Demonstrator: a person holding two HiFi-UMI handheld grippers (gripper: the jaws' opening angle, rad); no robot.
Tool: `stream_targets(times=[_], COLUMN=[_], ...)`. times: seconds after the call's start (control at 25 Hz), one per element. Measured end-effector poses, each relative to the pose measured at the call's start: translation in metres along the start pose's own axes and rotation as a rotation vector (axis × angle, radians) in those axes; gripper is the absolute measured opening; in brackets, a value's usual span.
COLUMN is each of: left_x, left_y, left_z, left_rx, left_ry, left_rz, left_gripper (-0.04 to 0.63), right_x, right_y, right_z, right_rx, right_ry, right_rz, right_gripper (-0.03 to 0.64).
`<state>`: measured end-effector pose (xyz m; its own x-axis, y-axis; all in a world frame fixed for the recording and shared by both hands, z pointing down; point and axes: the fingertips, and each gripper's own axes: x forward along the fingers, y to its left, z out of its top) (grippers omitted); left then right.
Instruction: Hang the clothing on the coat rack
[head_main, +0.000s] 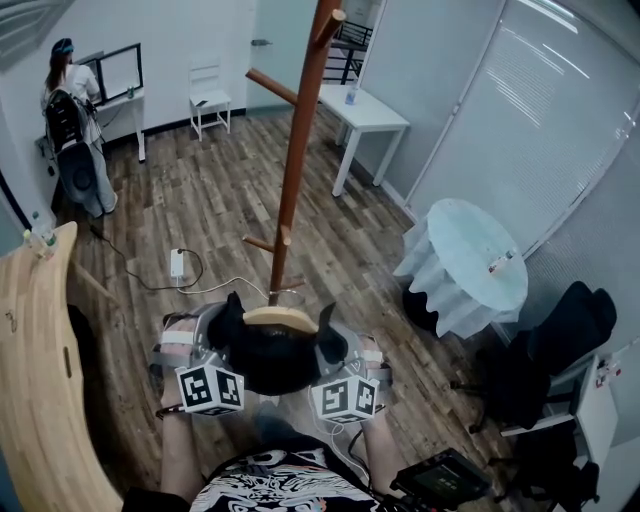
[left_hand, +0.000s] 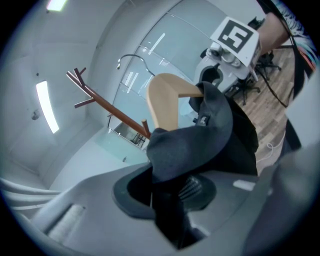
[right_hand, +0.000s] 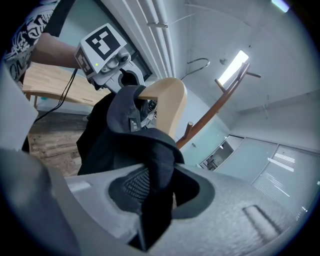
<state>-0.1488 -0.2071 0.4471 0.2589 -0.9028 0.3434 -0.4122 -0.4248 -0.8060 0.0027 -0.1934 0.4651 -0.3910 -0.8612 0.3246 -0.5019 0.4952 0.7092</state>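
Two grips carry the load. The left hand-held gripper (left_hand: 167, 197) has its ribbed grey pads (left_hand: 192, 187) closed on a fold of the soft black garment (left_hand: 200, 135), and the right hand-held gripper (right_hand: 150, 197) is clamped on the opposite fold. The garment drapes over a smooth, curved pale wooden hanger (head_main: 281, 318) with a thin wire hook (left_hand: 132, 57). It is held near the tall reddish-brown wooden coat rack (head_main: 297, 150), which has round pegs and stands on the plank floor (head_main: 200, 200).

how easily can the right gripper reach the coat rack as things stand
Likely yes: nothing stands between the right gripper and the coat rack, though its fingers are shut on the dark garment.
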Motion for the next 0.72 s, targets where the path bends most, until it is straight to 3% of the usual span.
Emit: stream_targets(times=[0.72], left_x=[0.091], left_y=[0.02], left_z=[-0.009], left_rx=[-0.01], left_ry=[0.009], left_rz=[-0.054], left_gripper=[0.083], right_x=[0.08], right_y=[-0.033], right_z=[-0.029], right_rx=[0.036], right_ry=[0.035], right_rz=[0.022], right_gripper=[0.095])
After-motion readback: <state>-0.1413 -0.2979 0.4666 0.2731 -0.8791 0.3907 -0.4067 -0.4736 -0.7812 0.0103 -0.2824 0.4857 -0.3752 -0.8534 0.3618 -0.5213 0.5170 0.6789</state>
